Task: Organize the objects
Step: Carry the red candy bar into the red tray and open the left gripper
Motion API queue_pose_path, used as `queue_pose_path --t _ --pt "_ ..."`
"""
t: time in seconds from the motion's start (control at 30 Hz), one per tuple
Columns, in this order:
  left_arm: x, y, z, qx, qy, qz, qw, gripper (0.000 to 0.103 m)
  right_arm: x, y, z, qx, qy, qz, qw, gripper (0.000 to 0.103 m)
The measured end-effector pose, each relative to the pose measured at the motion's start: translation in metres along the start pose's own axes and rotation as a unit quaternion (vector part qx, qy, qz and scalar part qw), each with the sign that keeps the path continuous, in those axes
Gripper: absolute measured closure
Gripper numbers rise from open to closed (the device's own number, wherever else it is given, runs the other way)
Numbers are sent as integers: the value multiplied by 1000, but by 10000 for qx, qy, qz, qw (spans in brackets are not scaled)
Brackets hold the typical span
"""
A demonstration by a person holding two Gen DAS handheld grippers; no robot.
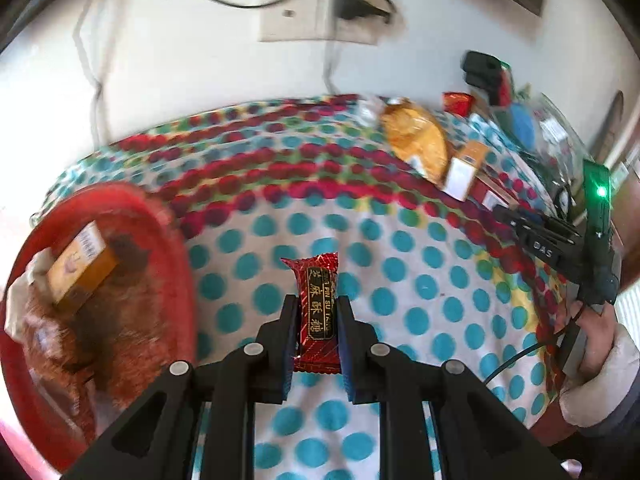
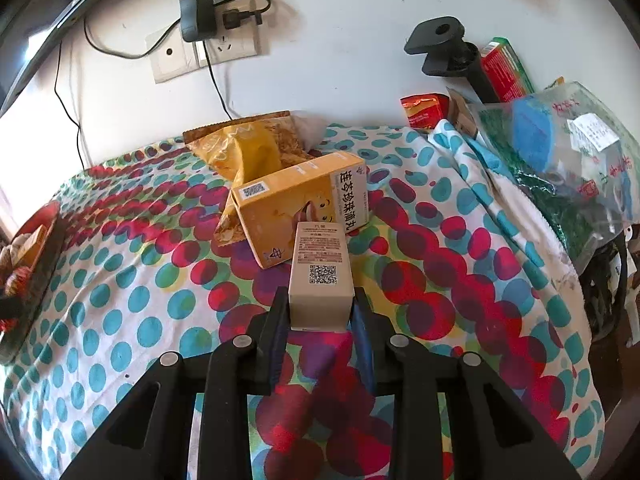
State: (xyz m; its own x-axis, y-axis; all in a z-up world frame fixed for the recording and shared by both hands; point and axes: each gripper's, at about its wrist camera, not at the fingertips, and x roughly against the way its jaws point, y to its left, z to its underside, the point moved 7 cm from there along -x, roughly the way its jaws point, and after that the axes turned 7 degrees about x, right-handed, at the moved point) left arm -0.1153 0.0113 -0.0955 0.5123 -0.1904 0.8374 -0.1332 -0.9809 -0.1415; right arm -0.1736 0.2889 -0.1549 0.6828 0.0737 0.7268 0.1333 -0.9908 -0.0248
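My left gripper (image 1: 317,308) is shut on a red wrapped candy (image 1: 316,312), held above the dotted cloth. To its left sits a red tray (image 1: 176,264) holding a yellow box (image 1: 80,270) and brown wrapped snacks. In the right wrist view, my right gripper (image 2: 320,304) is shut on a small beige box (image 2: 320,276) with a QR code, resting on the cloth. Just beyond it lies a larger yellow medicine box (image 2: 304,204), leaning on a yellow snack bag (image 2: 248,148). The right gripper also shows at the left wrist view's right edge (image 1: 536,236), held by a gloved hand (image 1: 600,368).
The dotted cloth (image 2: 120,312) covers the table against a white wall with a socket plate (image 2: 208,50) and cables. At the back right stand a red packet (image 2: 422,110), a black clamp (image 2: 444,46), a red-green carton (image 2: 506,66) and a clear bag (image 2: 560,148) of items.
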Motion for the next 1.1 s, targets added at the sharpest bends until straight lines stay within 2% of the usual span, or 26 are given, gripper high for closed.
queue_pose_path --t 0.4,0.67,0.9,0.97,1.1 --pt "40 65 -13 472 -354 -397 9975 84 -5 -1 2 -37 158 -40 9999 75" --pt "63 136 -32 921 -464 -750 9918 84 -6 0 3 -27 218 -19 9998 75" --pt "55 212 -48 1503 -295 -1066 9824 84 -7 0 3 -31 244 5 9997 75" --pt "47 225 -51 1581 -121 -1055 9817 84 -8 0 4 -39 277 4 9996 75" --pt "33 242 -59 1634 -23 -1173 9796 84 -9 -1 4 -84 296 12 9995 75"
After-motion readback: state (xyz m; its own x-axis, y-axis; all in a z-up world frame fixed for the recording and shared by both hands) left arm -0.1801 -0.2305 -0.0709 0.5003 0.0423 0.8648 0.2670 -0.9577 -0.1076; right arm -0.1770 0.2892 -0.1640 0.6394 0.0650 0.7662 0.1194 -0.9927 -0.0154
